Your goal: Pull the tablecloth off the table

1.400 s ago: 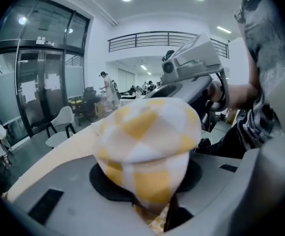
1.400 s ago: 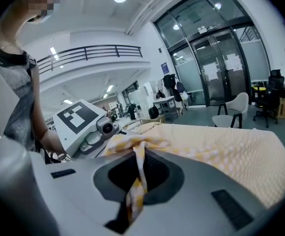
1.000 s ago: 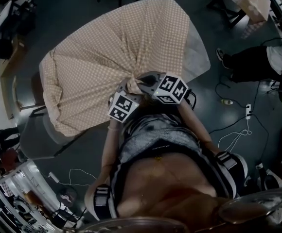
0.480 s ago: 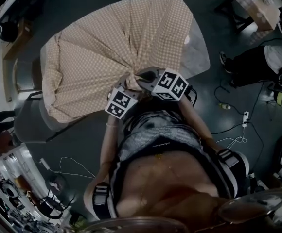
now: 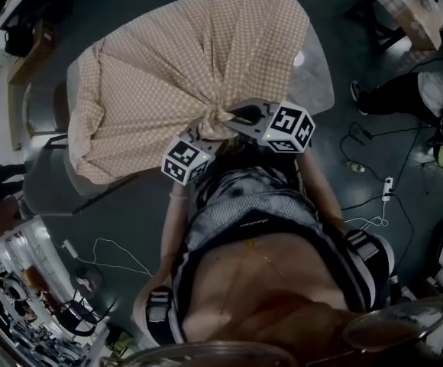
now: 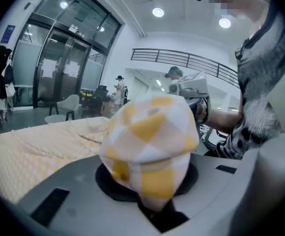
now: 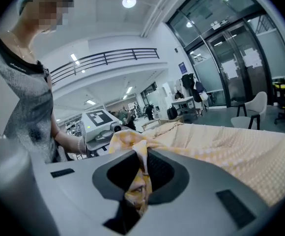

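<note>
The table (image 5: 318,79) is mostly under the tablecloth (image 5: 183,75), which is bunched at the near edge. My right gripper (image 5: 240,115) pinches a fold tight, and my left gripper (image 5: 204,132) is closing its jaws on the wad. Next, I judge, comes a steady pull toward me.

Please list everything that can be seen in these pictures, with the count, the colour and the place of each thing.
tablecloth: one, beige checked, over the table, bunched at the near edge
table: one, grey round top, bare at its right side
power strip: one, white, floor at right
cables: several, white, floor
other person: one, dark clothes, right edge
left gripper: one, grey, jaws closing on the bunch
right gripper: one, grey, shut on the same bunch
</note>
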Demonstrator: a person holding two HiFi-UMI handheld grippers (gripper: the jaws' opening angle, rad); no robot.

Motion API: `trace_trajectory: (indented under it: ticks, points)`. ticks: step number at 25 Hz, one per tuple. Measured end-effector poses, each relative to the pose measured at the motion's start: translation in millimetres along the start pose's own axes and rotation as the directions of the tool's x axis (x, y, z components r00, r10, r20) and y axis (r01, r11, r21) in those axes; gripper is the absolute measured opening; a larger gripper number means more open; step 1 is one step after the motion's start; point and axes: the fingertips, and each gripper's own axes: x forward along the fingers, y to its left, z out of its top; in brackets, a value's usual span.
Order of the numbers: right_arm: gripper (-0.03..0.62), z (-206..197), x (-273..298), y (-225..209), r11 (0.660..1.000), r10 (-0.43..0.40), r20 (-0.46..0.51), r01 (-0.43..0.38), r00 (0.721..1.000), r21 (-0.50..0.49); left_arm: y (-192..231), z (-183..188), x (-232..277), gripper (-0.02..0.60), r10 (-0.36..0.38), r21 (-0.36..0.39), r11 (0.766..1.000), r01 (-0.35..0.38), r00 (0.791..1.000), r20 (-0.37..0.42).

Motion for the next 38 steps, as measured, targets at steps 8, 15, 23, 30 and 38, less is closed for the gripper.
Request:
trace_trajectory:
  ticks: [8,15,23,30,38]
  points:
    - [0.152,6,-18,-7,0.998,0.042,0.036,-0.041,0.998,-0.038,13,3,-6,0.081,0.005,-0.168,0.986,0.014,0.994,0.113]
    - [0.213,3,-49,-103,0.957,-0.282,0.065,0.276,0.957,0.084,12,6,-16,0.081,0.039,-0.154,0.988,-0.021,0.993,0.114]
    - [0.223,-27,-35,-177,0.722,-0.409,0.006,0.320,0.912,0.614,9,5,-15,0.081,0.069,-0.160,0.986,-0.050,0.991,0.115]
    - [0.228,-36,14,-180,0.696,-0.322,-0.058,0.278,0.945,0.662,11,8,-17,0.081,0.061,-0.108,0.993,-0.051,0.994,0.087]
    - [0.071,-39,15,-176,0.742,-0.375,-0.100,0.364,0.921,0.563,16,7,-21,0.081,0.021,-0.103,0.995,-0.012,0.996,0.088]
